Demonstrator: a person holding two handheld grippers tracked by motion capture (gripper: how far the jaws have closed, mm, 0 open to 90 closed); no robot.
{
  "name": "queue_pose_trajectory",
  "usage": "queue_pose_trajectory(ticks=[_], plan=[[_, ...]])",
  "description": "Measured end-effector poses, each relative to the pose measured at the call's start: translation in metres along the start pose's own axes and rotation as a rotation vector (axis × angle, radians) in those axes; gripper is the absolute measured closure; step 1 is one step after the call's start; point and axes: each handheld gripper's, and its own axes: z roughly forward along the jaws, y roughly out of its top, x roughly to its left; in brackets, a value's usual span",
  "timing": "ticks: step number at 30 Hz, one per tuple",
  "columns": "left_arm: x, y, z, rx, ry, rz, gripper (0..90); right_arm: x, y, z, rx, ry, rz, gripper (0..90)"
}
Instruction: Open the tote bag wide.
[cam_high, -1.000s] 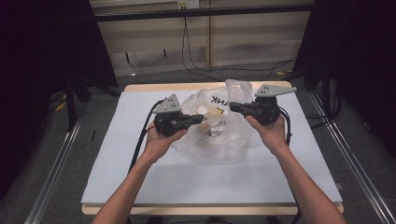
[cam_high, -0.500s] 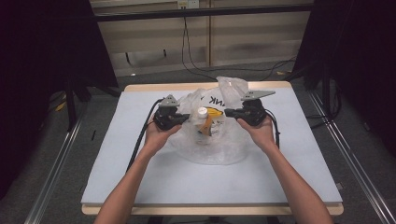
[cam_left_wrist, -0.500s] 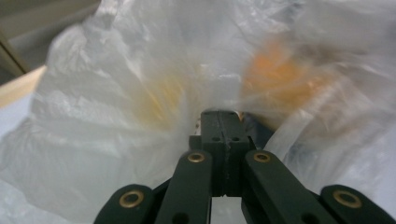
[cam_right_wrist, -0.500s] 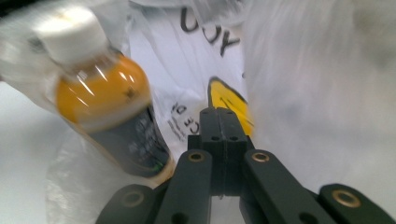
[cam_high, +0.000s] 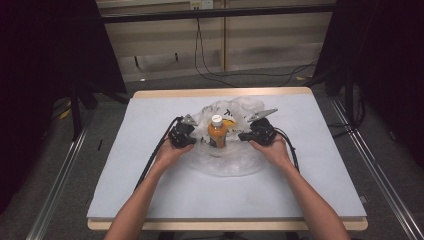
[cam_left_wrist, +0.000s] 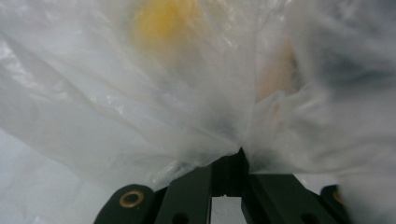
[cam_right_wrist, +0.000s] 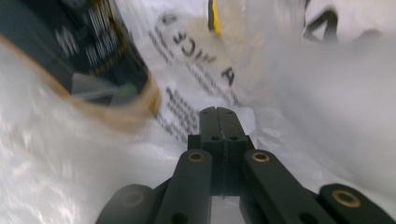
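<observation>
between the two claws, near the middle of the tabletop (cam_high: 150, 195), a bottle (cam_high: 216, 133) of orange drink is seen standing upright, its white cap on top. a thin see-through bag (cam_high: 227, 162) is spread flat around its foot, with the bottle poking up out of the open mouth. the left claw (cam_high: 192, 141) is placed just beside the bottle on one side, and the right claw (cam_high: 241, 136) just beside it on the other, so the bottle is about as near to one as to the other.

in the left gripper view, the left claw (cam_left_wrist: 229, 161) is closed tight on a pinch of the bag (cam_left_wrist: 140, 107), with a yellow blur of the bottle behind the plastic. in the right gripper view, the right claw (cam_right_wrist: 219, 116) is closed on the printed plastic of the bag (cam_right_wrist: 327, 107) too, and the dark label of the bottle (cam_right_wrist: 88, 51) is seen up and to the left of it.

the bottle's long side points straight up, so the bag would likely have to be pulled up evenly on both sides to cover it, or pushed down flat to free it.
</observation>
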Motion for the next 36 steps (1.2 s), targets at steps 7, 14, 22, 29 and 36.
queue_pose_trajectory(ticks=[7, 14, 22, 29, 36], plan=[[0.004, -0.010, -0.006, 0.067, 0.014, 0.039, 90.0, -0.001, -0.017, -0.001, 0.067, -0.004, -0.019, 90.0], [0.005, -0.015, -0.016, 0.108, 0.020, 0.038, 90.0, 0.000, -0.026, -0.015, 0.115, 0.007, -0.057, 90.0], [0.007, -0.030, -0.029, 0.110, 0.011, 0.024, 90.0, 0.006, -0.037, -0.035, 0.180, -0.011, -0.103, 90.0], [0.011, -0.047, -0.035, 0.029, 0.021, -0.053, 90.0, -0.007, -0.058, -0.056, 0.147, -0.011, -0.036, 90.0], [0.022, -0.059, -0.045, 0.023, -0.010, -0.085, 90.0, -0.015, -0.068, -0.064, 0.108, -0.059, 0.008, 90.0]])
